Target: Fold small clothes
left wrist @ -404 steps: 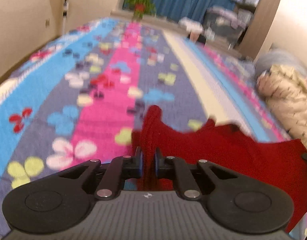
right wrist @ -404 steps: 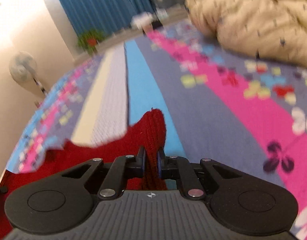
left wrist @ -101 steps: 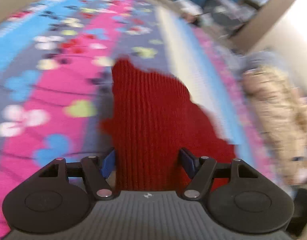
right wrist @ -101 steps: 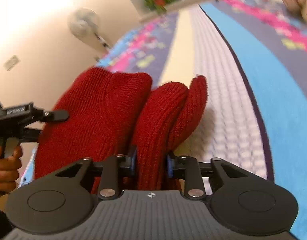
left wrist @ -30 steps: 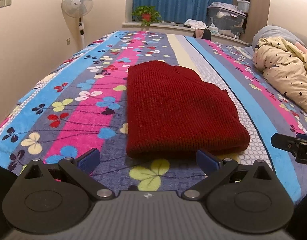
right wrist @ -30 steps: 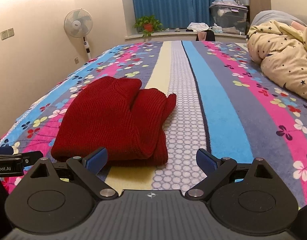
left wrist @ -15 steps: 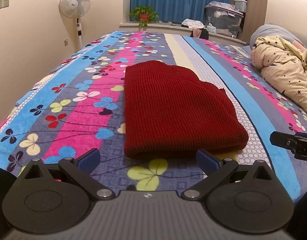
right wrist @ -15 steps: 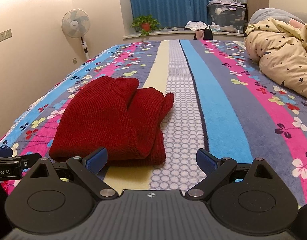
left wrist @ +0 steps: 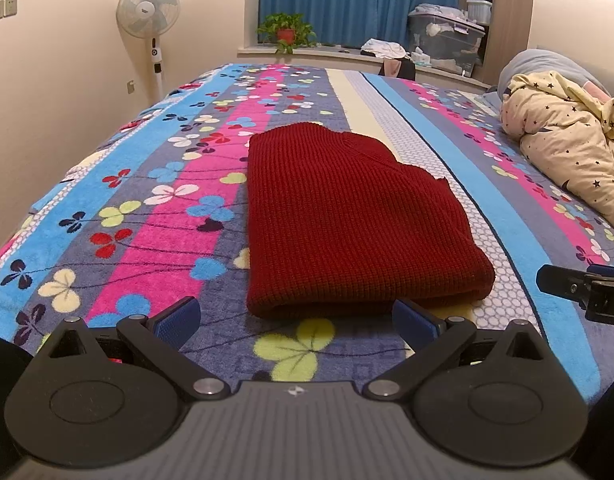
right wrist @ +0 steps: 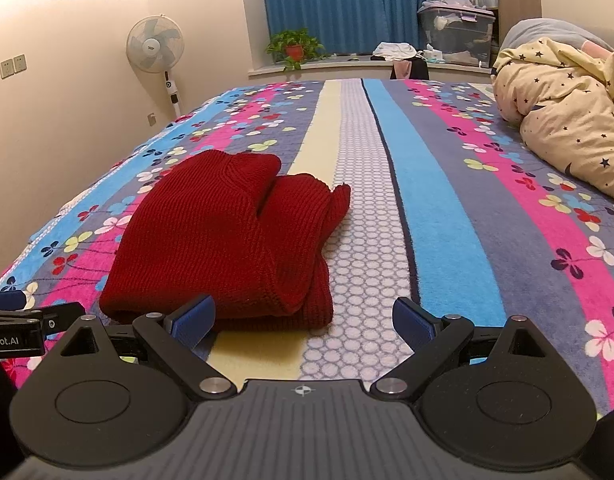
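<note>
— Grippers first: what are they doing?
— Left gripper (left wrist: 295, 318) and right gripper (right wrist: 303, 320) are both gaping wide, gripping nothing.
— Biggest thing down?
— Bedspread (left wrist: 119, 216) is lying flat; the folded red sweater (left wrist: 347, 216) is resting on it, just ahead of both.

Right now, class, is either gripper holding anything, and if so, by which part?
Nothing is held. The left gripper and right gripper both stand open and empty, just short of the folded red sweater, which lies on the bedspread.
</note>
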A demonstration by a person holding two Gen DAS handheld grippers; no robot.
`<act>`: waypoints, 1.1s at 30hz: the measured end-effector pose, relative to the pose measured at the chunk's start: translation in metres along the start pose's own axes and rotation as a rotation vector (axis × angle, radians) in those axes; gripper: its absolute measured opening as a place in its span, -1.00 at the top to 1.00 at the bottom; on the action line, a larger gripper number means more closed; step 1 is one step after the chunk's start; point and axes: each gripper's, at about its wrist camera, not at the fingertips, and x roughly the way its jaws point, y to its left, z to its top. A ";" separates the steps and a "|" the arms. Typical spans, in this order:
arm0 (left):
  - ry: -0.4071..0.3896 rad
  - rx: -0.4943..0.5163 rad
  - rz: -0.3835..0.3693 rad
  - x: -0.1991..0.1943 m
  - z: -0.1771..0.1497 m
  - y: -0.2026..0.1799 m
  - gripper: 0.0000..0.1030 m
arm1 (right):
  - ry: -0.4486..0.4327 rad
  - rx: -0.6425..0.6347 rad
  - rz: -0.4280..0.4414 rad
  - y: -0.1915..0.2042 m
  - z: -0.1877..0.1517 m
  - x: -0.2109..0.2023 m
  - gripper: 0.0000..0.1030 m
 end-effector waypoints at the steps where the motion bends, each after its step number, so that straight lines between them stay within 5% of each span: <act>1: -0.001 0.001 -0.001 0.000 0.000 0.000 -0.99 | 0.000 0.000 0.000 0.000 0.000 0.000 -0.86; 33: -0.005 0.007 -0.004 -0.001 0.002 0.000 -0.99 | 0.000 -0.001 -0.002 0.002 0.000 0.000 -0.86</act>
